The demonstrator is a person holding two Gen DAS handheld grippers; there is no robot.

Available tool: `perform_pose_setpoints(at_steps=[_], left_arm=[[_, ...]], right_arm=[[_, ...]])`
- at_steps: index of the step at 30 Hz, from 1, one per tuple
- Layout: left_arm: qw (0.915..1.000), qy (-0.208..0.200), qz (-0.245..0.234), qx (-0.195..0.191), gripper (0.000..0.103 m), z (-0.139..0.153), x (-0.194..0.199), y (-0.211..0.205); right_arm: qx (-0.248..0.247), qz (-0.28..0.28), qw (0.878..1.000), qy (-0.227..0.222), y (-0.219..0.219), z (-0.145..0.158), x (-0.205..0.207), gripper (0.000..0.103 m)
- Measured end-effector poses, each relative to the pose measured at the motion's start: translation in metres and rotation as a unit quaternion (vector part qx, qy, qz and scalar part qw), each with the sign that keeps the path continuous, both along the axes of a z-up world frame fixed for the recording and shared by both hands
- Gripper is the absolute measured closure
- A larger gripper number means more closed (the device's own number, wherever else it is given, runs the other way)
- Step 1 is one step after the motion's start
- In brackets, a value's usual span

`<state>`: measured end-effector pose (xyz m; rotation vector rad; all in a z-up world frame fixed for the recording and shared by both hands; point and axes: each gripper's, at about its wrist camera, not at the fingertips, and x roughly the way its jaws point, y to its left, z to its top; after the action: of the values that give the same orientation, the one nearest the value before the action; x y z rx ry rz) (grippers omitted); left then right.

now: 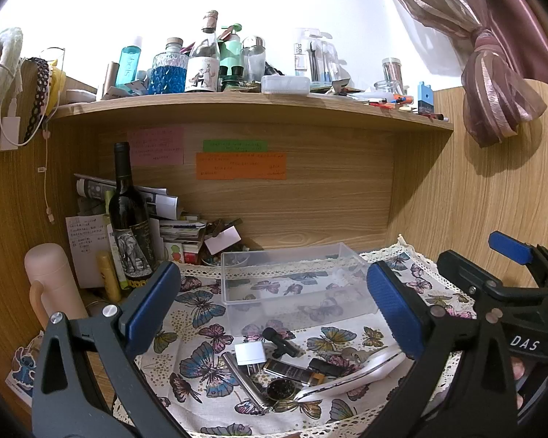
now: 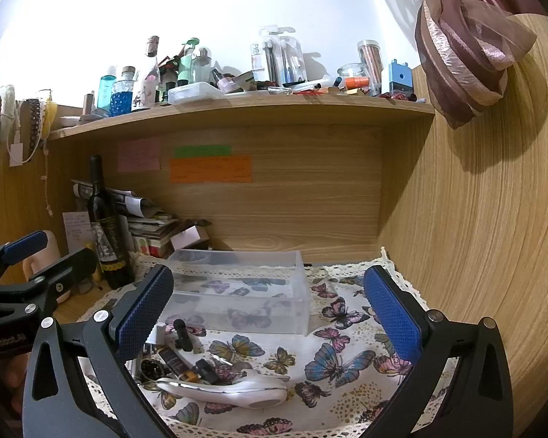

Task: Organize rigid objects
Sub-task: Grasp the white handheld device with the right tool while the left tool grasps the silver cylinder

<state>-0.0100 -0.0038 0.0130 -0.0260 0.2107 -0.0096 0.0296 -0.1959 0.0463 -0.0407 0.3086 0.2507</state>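
Note:
A clear plastic box stands empty on the butterfly cloth. In front of it lies a pile of small objects: a white charger plug, a black clip-like part, a silver bar, a dark rectangular lighter, a round watch face, keys and a white curved device. My left gripper is open above the pile. My right gripper is open, to the right of it.
A dark wine bottle, a pink flask, papers and boxes crowd the left back corner. The upper shelf carries several bottles and jars. A wood wall and a curtain stand on the right.

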Motion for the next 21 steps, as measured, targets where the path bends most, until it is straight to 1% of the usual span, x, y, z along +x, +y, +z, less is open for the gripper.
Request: perform_pose_setpoints(at_steps=[8,9,10,12,14,15,16,19,21], left_arm=[[0.9999,0.001,-0.016,0.000,0.000,-0.001,0.003,0.002],[0.9999,0.004,-0.014,-0.001,0.001,-0.002,0.006,0.004],[0.9999,0.008,-0.012,-0.003,0.007,-0.004,0.008,0.007],[0.9996,0.025,-0.006,-0.008,0.020,-0.009,0.013,0.013],[0.9988,0.044,-0.009,-0.017,0.023,-0.016,0.019,0.021],[0.9980,0.058,-0.012,-0.023,0.026,-0.021,0.023,0.025],[0.9971,0.071,-0.012,-0.024,0.030,-0.026,0.027,0.029],[0.9938,0.109,-0.005,-0.021,0.037,-0.046,0.034,0.036],[0.9896,0.142,-0.002,-0.021,0.040,-0.063,0.039,0.042]], right_arm=[[0.011,0.017,1.000,0.010,-0.001,-0.005,0.003,0.000],[0.012,0.018,1.000,0.014,-0.002,-0.007,0.005,0.000],[0.012,0.016,1.000,0.018,-0.003,-0.009,0.006,0.001],[0.011,0.016,0.999,0.035,-0.004,-0.016,0.012,0.007],[0.012,0.021,0.998,0.056,-0.006,-0.025,0.016,0.017],[0.011,0.024,0.997,0.070,-0.006,-0.032,0.020,0.019],[0.009,0.025,0.996,0.081,-0.006,-0.038,0.022,0.023],[0.006,0.035,0.992,0.122,-0.004,-0.059,0.029,0.034],[0.006,0.046,0.988,0.149,-0.001,-0.073,0.033,0.039]])
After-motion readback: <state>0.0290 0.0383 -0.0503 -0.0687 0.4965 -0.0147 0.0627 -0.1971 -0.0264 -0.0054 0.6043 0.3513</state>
